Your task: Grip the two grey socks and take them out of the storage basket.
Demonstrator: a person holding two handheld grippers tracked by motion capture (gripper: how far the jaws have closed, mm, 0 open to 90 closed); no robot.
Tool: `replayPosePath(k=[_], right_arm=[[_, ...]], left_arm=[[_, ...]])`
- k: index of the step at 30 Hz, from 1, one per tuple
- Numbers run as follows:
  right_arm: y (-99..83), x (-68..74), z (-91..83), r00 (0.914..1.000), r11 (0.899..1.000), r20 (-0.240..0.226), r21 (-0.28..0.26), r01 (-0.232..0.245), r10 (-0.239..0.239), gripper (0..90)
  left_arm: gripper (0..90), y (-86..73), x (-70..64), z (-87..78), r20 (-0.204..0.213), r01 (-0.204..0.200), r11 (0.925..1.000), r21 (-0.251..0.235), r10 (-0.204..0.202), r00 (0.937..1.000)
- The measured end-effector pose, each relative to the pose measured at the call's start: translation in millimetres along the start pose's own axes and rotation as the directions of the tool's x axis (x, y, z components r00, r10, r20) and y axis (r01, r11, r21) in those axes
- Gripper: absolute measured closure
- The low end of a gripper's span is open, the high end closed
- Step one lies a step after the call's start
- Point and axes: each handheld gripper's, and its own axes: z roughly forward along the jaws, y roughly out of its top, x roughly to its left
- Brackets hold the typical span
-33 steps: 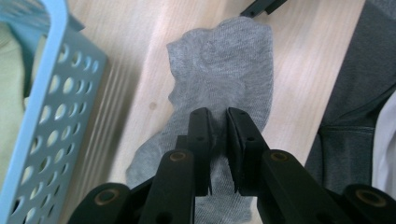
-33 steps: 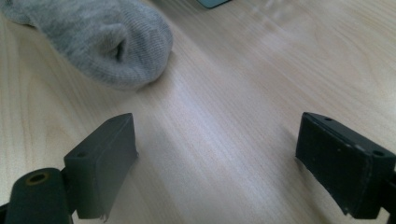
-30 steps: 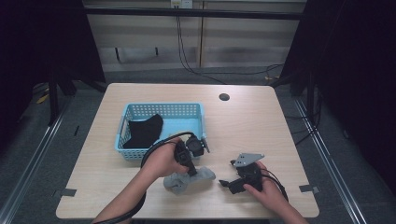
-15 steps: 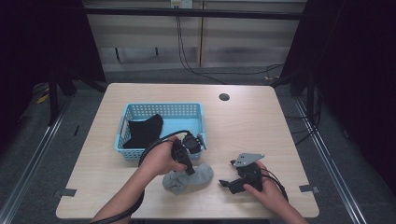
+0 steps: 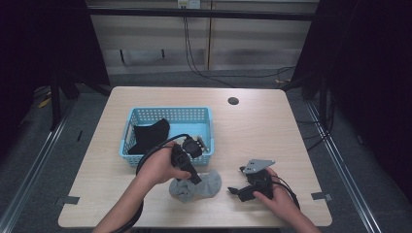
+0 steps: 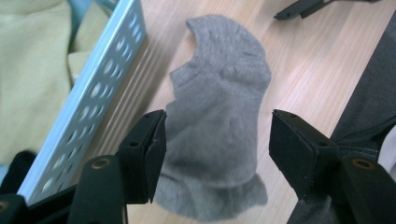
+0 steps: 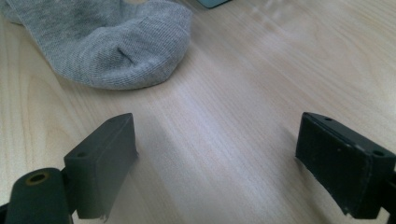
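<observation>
Jaws of the left gripper point(image 6: 212, 149) stand wide apart, released, straddling the crumpled grey knit sock point(image 6: 219, 116) that lies flat on the pale wooden table point(image 5: 262, 131); whether the pads touch the fabric cannot be told. That sock sits just beside the perforated blue plastic basket point(image 5: 206, 116), which holds a black garment point(image 5: 148, 136). Well to the side, the right gripper point(image 7: 215, 158) hovers low over bare wood, also spread wide and holding nothing, the sock's toe near it.
</observation>
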Motion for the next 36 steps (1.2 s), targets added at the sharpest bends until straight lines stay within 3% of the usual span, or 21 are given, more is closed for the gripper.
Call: replayPosePath(k=[5,12,19,22,27,28,32,36], right_arm=[[0.0,0.0,0.0,1.0,1.0,0.0,0.0,0.0,0.0,11.8],[0.0,0.0,0.0,1.0,1.0,0.0,0.0,0.0,0.0,11.8],[0.0,0.0,0.0,1.0,1.0,0.001,0.0,0.0,0.0,11.8],[0.0,0.1,0.0,1.0,1.0,0.0,0.0,0.0,0.0,11.8],[0.0,0.1,0.0,1.0,1.0,0.001,0.0,0.0,0.0,11.8],[0.0,0.1,0.0,1.0,1.0,0.001,0.0,0.0,0.0,11.8],[-0.2,0.1,-0.1,1.0,1.0,0.001,0.0,0.0,0.0,11.8],[-0.2,0.2,-0.2,1.0,1.0,0.001,0.0,0.0,0.0,11.8]], left_arm=[[34.0,-14.5,2.9,-3.8,-0.007,0.007,0.9999,-0.007,-0.007,1.0],[33.5,-41.1,12.2,-1.8,0.009,0.055,0.9958,-0.074,-0.054,0.9985],[31.8,-62.9,22.4,0.4,-0.001,0.071,0.993,-0.095,-0.071,0.9974],[30.8,-70.5,25.6,1.1,-0.012,0.05,0.9944,-0.093,-0.052,0.9986],[29.4,-83.3,31.1,8.4,-0.004,0.054,0.9918,-0.115,-0.055,0.9985],[29.1,-91.4,35.3,14.7,-0.005,0.037,0.9928,-0.114,-0.038,0.9993],[28.0,-104.5,41.1,24.9,-0.022,0.04,0.9905,-0.132,-0.043,0.9988],[27.5,-115.9,43.3,33.7,-0.069,-0.013,0.9843,-0.176,0.0,0.9976]])
